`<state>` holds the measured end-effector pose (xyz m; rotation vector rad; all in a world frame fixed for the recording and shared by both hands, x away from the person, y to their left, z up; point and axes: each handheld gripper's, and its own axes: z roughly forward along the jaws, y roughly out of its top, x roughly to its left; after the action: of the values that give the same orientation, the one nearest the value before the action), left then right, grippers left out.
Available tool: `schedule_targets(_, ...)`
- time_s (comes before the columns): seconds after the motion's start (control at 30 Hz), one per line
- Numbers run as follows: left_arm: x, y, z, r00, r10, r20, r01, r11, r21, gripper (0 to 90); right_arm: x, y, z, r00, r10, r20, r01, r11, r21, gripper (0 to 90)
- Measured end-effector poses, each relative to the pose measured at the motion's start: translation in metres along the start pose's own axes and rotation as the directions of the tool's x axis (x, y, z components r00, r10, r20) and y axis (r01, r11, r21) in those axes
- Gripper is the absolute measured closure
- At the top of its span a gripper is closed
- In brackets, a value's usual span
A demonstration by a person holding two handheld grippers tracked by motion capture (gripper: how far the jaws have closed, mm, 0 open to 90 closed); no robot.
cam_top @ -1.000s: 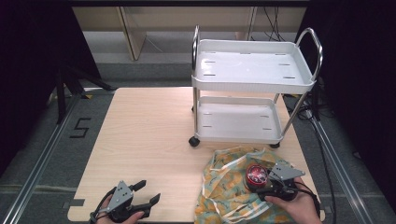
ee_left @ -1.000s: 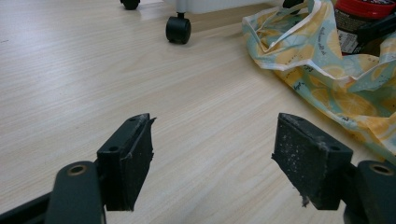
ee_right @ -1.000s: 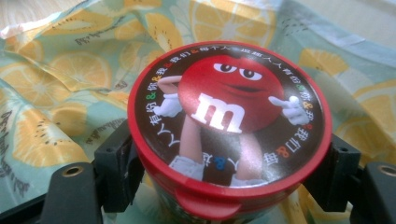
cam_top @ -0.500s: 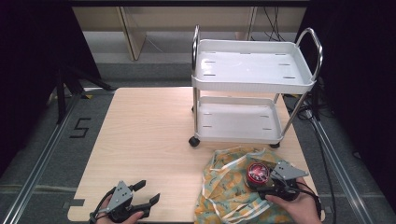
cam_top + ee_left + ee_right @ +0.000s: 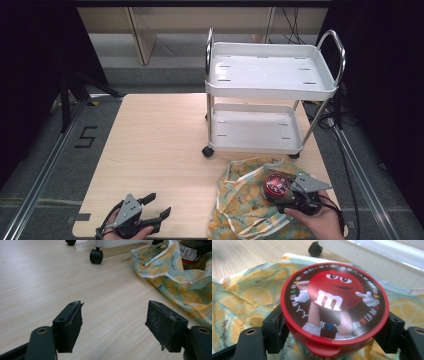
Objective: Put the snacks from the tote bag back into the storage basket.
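Observation:
A round candy tub with a red lid (image 5: 276,184) (image 5: 334,303) stands upright in my right gripper (image 5: 280,192), whose jaws are shut on its sides just under the lid. The tub sits over a yellow and teal lemon-print bag (image 5: 245,200) (image 5: 175,272) (image 5: 249,295) that lies crumpled on the table's near right. My left gripper (image 5: 157,207) (image 5: 113,322) rests at the near left edge of the table, open, with bare wood between its pads (image 5: 72,325). The bag lies to its right, apart from it.
A white two-shelf cart (image 5: 270,75) on black castors (image 5: 96,256) stands on the far right of the wooden table (image 5: 160,140), just behind the bag. Its shelves look bare. Metal rails run along the floor on both sides.

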<state>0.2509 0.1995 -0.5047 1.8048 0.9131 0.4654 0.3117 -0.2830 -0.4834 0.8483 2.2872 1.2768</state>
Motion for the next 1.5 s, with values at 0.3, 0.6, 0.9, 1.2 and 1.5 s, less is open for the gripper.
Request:
schedule_targets(0.3,0.0,0.0,0.0,1.0,-0.001,-0.002,0.001,1.0,-0.001,28.0,0.002,0.004,-0.002,0.9998,0.021,0.006,-0.021,1.0,-0.008,26.2)
schedule_targets(0.6,0.001,0.0,0.0,1.0,0.0,0.004,0.0,1.0,0.0,28.0,0.002,0.006,-0.002,0.9995,0.031,0.001,-0.031,0.999,-0.022,26.3)
schedule_targets(0.9,0.001,0.0,-0.001,1.0,0.002,0.0,-0.002,1.0,-0.003,28.2,0.003,0.01,-0.004,0.9979,0.062,0.017,-0.062,0.998,-0.021,26.2)
schedule_targets(1.2,0.001,0.0,0.0,1.0,-0.007,-0.001,0.007,0.9999,-0.011,28.2,0.004,0.014,-0.005,0.9959,0.087,0.023,-0.087,0.996,-0.023,26.2)
schedule_targets(1.5,0.001,0.0,0.0,1.0,-0.008,-0.002,0.008,0.9999,-0.01,28.2,0.003,0.019,-0.005,0.9981,0.055,0.027,-0.054,0.998,-0.043,26.3)
